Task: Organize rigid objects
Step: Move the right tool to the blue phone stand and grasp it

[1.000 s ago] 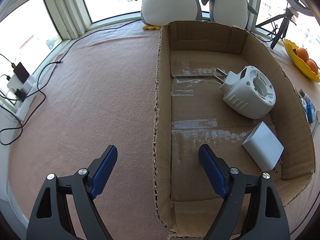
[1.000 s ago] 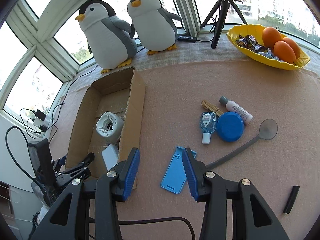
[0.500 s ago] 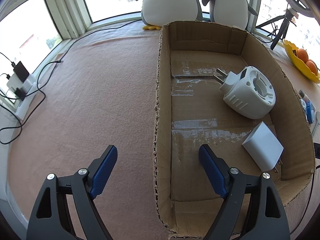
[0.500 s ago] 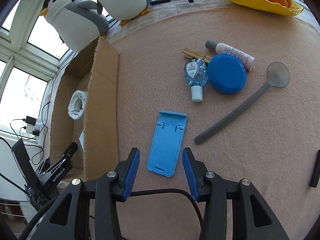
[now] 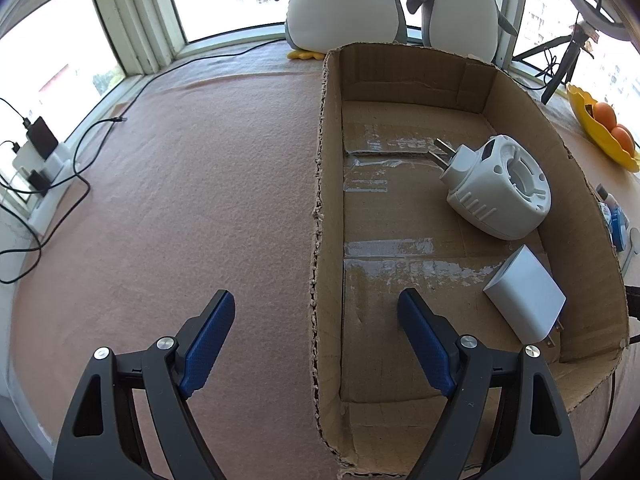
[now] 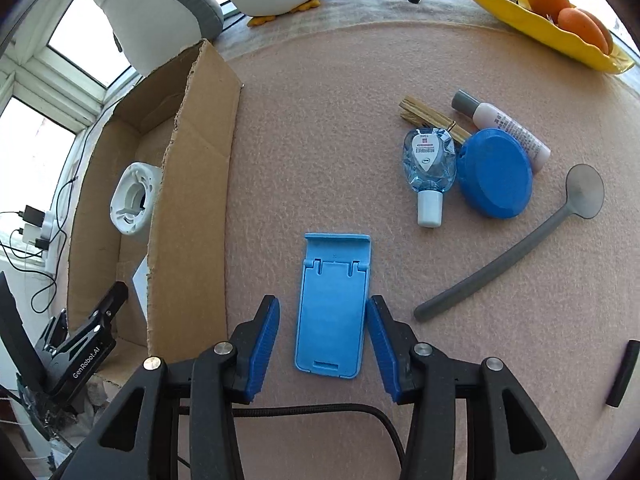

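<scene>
A light blue folding phone stand (image 6: 333,306) lies flat on the pink felt. My right gripper (image 6: 323,308) hangs over it, open, one blue pad on each side of its lower half, with small gaps to both pads. To its left stands the cardboard box (image 6: 192,216). In the left wrist view my left gripper (image 5: 316,304) is open and straddles the box's left wall (image 5: 326,240), holding nothing. Inside the box lie a round white plug-in device (image 5: 498,188) and a white charger block (image 5: 524,300).
On the felt to the right lie a small sanitiser bottle (image 6: 428,168), a blue round lid (image 6: 496,172), a wooden clip (image 6: 428,118), a pink tube (image 6: 508,128), a grey spoon (image 6: 516,248) and a black stick (image 6: 622,372). A yellow fruit bowl (image 6: 560,36) and two plush penguins (image 6: 168,4) stand behind. A black cable (image 6: 320,412) runs under my right gripper.
My right gripper has dropped toward the felt and tipped further down; the blue phone stand now sits between its pads. The left gripper and the box contents have not moved.
</scene>
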`<state>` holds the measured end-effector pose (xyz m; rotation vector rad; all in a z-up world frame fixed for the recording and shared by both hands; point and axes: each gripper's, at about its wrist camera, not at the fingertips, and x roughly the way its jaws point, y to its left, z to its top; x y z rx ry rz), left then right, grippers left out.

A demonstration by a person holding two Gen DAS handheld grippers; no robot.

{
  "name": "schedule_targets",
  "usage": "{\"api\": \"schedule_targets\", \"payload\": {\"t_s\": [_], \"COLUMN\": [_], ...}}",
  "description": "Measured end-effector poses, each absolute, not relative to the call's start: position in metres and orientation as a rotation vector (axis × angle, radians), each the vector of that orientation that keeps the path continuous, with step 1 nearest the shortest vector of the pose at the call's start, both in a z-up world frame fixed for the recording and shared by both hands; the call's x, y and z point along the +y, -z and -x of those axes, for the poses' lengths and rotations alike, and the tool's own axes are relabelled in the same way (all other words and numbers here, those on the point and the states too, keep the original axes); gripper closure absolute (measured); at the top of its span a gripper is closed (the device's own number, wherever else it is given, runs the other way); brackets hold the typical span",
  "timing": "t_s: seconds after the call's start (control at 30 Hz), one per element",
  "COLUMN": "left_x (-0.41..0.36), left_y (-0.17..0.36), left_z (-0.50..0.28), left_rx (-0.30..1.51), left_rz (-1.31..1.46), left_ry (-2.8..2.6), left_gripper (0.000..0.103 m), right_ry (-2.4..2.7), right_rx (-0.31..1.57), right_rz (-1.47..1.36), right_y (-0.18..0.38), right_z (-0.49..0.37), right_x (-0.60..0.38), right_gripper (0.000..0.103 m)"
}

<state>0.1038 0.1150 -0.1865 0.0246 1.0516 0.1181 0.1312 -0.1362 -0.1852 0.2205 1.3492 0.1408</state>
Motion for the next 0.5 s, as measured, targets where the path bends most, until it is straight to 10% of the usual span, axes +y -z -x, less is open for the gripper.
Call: {"api": "schedule_targets", "payload": {"t_s": [0.5], "left_x": [0.118], "left_y": [0.188], "left_z": [-0.103], "left_rx": [1.045], "left_rz": [0.009], "left_ry": [-0.117], "left_gripper": [0.018], "right_ry": [-0.156], "right_rx": [1.313], "right_rz": [0.097], "right_y": [0.185], "right_z": [-0.123], "right_x": [-0.105], "right_gripper": [0.069]}}
